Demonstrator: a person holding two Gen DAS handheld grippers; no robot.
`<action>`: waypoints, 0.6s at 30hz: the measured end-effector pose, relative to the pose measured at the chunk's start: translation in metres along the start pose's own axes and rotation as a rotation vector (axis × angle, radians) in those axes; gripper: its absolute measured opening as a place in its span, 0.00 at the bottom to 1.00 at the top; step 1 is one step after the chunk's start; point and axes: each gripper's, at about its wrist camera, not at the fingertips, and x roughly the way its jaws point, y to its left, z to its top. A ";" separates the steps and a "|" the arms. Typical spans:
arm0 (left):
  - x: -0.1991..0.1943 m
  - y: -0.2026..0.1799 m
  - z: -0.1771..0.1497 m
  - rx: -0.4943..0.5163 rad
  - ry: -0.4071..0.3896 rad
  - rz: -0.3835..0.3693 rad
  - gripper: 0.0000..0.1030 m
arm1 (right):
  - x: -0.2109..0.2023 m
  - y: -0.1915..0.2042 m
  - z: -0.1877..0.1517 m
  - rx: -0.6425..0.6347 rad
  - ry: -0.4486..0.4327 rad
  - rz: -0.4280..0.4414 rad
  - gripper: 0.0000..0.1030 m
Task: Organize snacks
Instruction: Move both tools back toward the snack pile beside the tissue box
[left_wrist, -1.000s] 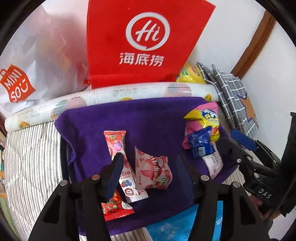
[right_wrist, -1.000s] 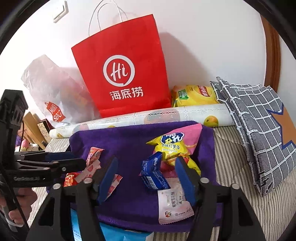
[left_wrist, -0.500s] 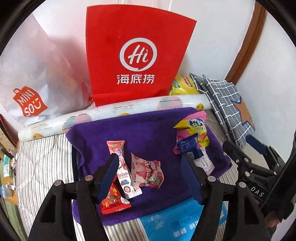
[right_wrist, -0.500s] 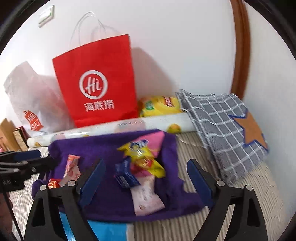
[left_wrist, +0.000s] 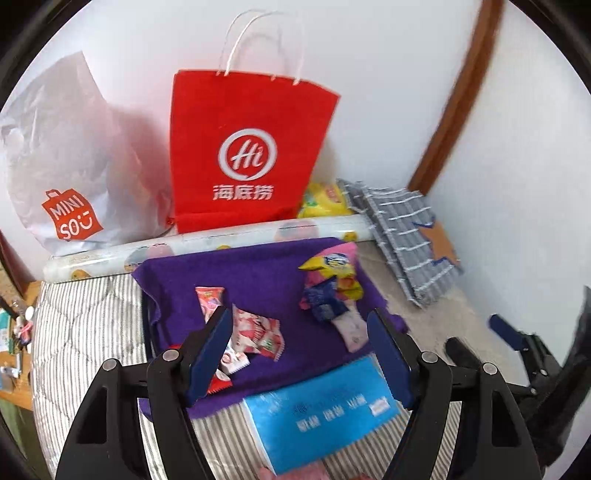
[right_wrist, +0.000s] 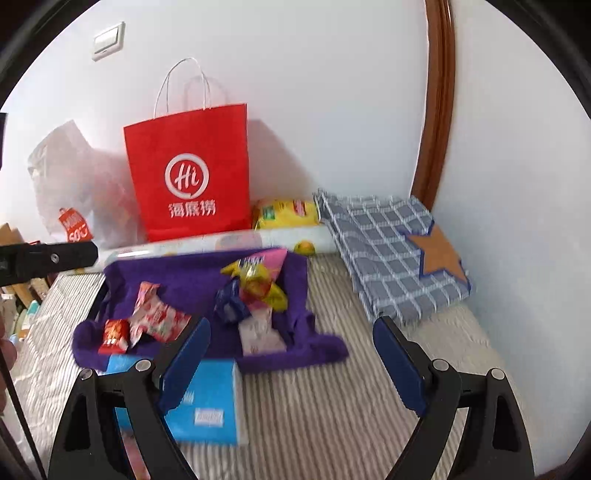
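Note:
A purple cloth (left_wrist: 258, 273) (right_wrist: 192, 280) lies on the striped mattress with snacks on it. On its left are a strawberry packet (left_wrist: 258, 332) (right_wrist: 159, 317), a long pink bar (left_wrist: 208, 299) and a small red packet (right_wrist: 114, 332). On its right are a yellow packet (left_wrist: 332, 266) (right_wrist: 258, 280), a blue packet (left_wrist: 325, 302) (right_wrist: 231, 302) and a white sachet (left_wrist: 352, 328) (right_wrist: 258, 328). My left gripper (left_wrist: 299, 325) hovers above the cloth's near edge, its jaws opening and empty. My right gripper (right_wrist: 291, 328) is open and empty, near the cloth's right corner.
A blue box (left_wrist: 317, 410) (right_wrist: 210, 398) lies in front of the cloth. Against the wall stand a red paper bag (left_wrist: 251, 155) (right_wrist: 188, 173), a white plastic bag (left_wrist: 74, 166), a printed roll (left_wrist: 221, 240), a yellow chips bag (right_wrist: 284, 212) and a checked cushion (right_wrist: 391, 251). Bare mattress (right_wrist: 351, 387) lies at the right.
Both grippers have drawn back and up from the cloth, and their jaws have widened. The right one has swung right. All the snacks lie where they were.

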 end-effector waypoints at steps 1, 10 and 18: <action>-0.005 0.000 -0.005 0.005 -0.010 0.004 0.72 | -0.002 0.000 -0.004 0.008 0.007 0.011 0.87; -0.028 0.031 -0.067 -0.046 0.030 0.150 0.73 | -0.013 0.021 -0.054 -0.007 0.091 0.147 0.87; -0.046 0.057 -0.109 -0.125 0.052 0.172 0.72 | -0.023 0.041 -0.098 0.012 0.194 0.321 0.87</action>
